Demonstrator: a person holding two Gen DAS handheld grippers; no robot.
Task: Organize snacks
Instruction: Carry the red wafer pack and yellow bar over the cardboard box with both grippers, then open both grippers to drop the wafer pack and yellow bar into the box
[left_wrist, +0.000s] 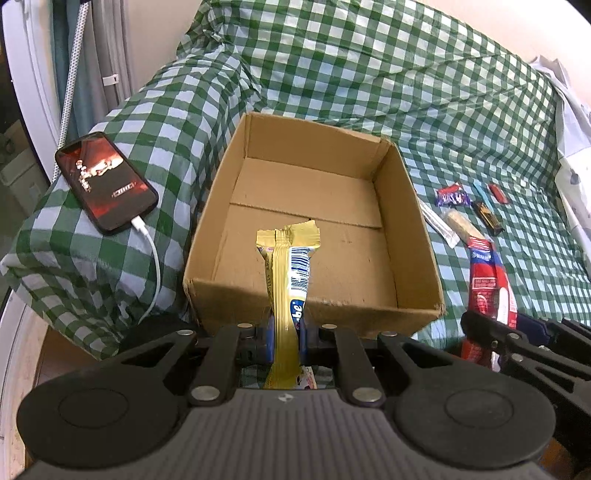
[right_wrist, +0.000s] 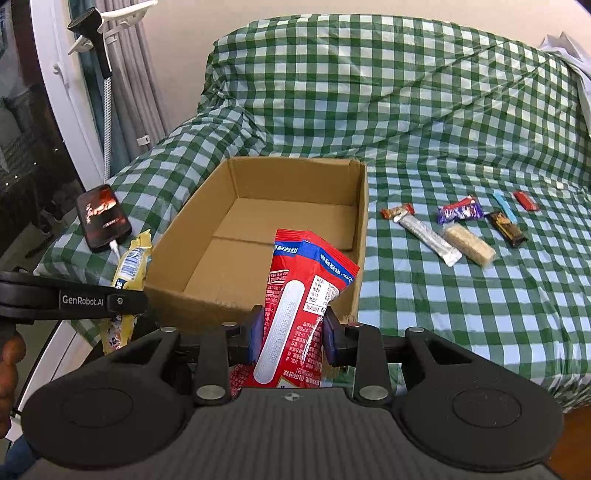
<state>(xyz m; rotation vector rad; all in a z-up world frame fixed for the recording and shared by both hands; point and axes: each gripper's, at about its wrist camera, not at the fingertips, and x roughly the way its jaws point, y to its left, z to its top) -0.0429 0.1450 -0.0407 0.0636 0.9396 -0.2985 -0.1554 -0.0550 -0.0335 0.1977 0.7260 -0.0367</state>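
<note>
While we hold both snacks at the cardboard box (left_wrist: 314, 291), neither lies inside.
Left gripper (left_wrist: 286, 332) clamps the yellow bar (left_wrist: 288, 280); right gripper (right_wrist: 291, 328) clamps the red packet (right_wrist: 299, 295) over the box's near wall.

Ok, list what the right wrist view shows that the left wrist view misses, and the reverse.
Only the right wrist view: a brown-and-red snack bar beside the silver packet, a black-headed tool hanging on the wall, and part of a hand.

Only the left wrist view: the barcode on the gold-wrapped snack, seen head-on in the left gripper.

Both: the empty cardboard box, the charging phone, the green checked cloth, the red snack packet in the right gripper, and loose snacks right of the box.
</note>
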